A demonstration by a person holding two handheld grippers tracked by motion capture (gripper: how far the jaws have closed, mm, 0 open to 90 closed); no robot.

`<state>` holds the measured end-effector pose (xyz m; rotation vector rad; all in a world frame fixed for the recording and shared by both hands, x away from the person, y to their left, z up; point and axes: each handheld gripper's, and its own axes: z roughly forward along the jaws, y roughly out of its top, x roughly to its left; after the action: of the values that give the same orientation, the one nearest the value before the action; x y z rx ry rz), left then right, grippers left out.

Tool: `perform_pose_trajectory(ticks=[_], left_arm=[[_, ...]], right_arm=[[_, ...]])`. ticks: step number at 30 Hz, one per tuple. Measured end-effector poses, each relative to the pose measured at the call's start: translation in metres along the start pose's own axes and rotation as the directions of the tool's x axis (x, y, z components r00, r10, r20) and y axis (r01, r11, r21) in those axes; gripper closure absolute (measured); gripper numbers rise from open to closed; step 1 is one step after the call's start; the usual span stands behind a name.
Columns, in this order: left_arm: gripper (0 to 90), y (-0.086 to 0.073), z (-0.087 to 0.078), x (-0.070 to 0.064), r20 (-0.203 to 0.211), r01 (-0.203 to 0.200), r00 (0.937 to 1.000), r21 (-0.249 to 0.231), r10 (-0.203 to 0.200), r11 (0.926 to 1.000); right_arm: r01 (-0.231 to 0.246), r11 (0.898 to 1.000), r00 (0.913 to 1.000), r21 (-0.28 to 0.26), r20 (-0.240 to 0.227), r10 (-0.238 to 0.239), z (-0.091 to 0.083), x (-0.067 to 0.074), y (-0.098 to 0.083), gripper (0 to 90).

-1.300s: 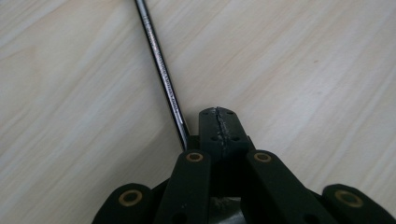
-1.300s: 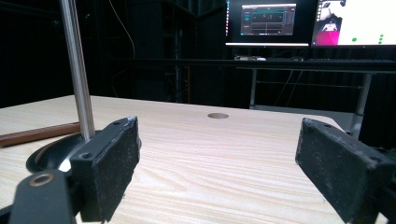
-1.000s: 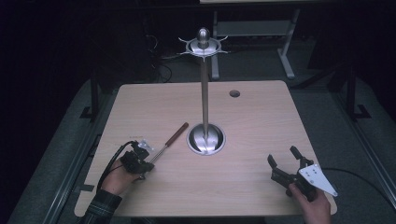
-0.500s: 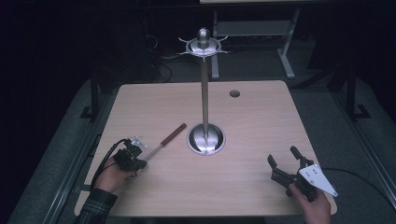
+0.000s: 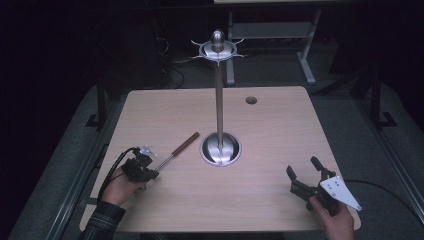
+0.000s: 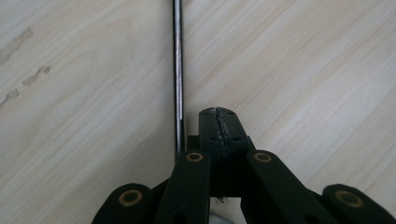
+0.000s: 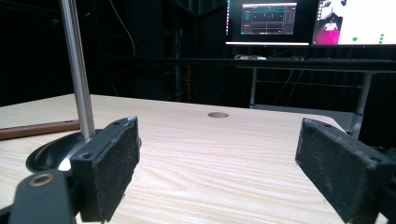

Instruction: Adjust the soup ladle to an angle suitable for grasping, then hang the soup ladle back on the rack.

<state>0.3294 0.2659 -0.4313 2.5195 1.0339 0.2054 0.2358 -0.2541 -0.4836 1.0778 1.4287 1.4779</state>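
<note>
A slim tool with a brown wooden handle (image 5: 186, 142) and a thin metal shaft (image 6: 178, 70) lies slanted on the wooden table (image 5: 280, 125), left of a tall steel stand (image 5: 218, 100) with a round base (image 5: 220, 148) and hooks at its top. My left gripper (image 5: 145, 170) is at the shaft's near end. In the left gripper view its jaws (image 6: 218, 116) are shut pad to pad, and the shaft runs just beside them. My right gripper (image 5: 302, 166) rests at the near right corner, open and empty (image 7: 217, 172), facing the stand's pole (image 7: 77, 70) and the handle (image 7: 37, 129).
A round cable hole (image 5: 251, 100) sits at the table's far right. Behind the table stands a desk frame (image 5: 270, 30), and lit monitors (image 7: 268, 21) sit on a far desk. Dark floor surrounds the table.
My left hand and gripper have shifted slightly to the left at the tool's near end. The tool, the stand and the right gripper have stayed put.
</note>
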Motion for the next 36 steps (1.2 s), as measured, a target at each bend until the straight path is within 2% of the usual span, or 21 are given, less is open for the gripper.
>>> perform_pose_trajectory(ticks=[4,5,8,10,14,19,23,25,30,36], left_arm=[[86.1,0.006,-0.004,-0.001,0.031,0.006,0.9995,-0.023,-0.005,0.9997],[84.4,0.010,-0.006,0.000,0.036,-0.003,0.9994,-0.030,0.004,0.9995],[82.6,0.013,-0.007,0.002,0.045,-0.005,0.9990,-0.033,0.006,0.9994],[80.2,0.017,-0.008,0.003,0.044,0.010,0.9990,-0.049,-0.007,0.9988],[72.1,0.026,-0.009,0.006,0.053,0.008,0.9986,-0.053,-0.005,0.9986],[68.3,0.042,-0.007,0.013,0.076,0.004,0.9971,-0.046,0.000,0.9989],[67.2,0.049,-0.005,0.016,0.076,-0.010,0.9970,-0.048,0.014,0.9988],[67.0,0.054,-0.005,0.017,0.079,0.000,0.9969,-0.055,0.004,0.9985],[64.1,0.067,-0.001,0.023,0.076,-0.012,0.9969,-0.063,0.017,0.9979],[63.5,0.079,0.011,0.028,0.072,-0.027,0.9969,-0.042,0.030,0.9988]], right_arm=[[0.000,1.000,1.0000,0.000,0.000,0.000,0.000,0.000,0.000,13.0],[0.000,1.000,1.0000,0.001,0.000,0.000,0.000,0.000,0.000,13.0],[0.000,1.000,1.0000,0.002,-0.001,0.000,0.000,0.000,0.000,13.0],[-0.001,1.000,1.0000,0.002,-0.001,0.001,0.000,0.000,0.000,13.0],[-0.001,1.000,1.0000,0.003,0.000,0.001,0.000,0.000,0.000,13.0],[-0.001,1.000,1.0000,0.003,0.000,0.001,0.000,0.000,0.000,13.0],[0.001,1.000,1.0000,0.005,0.001,-0.001,0.001,0.000,0.000,13.0],[0.001,1.000,1.0000,0.006,0.000,-0.001,0.001,0.000,0.000,13.0],[0.001,1.000,1.0000,0.005,0.001,-0.001,0.000,0.000,0.000,13.0],[0.001,1.000,1.0000,0.005,0.001,-0.001,0.001,0.000,0.000,13.0]])
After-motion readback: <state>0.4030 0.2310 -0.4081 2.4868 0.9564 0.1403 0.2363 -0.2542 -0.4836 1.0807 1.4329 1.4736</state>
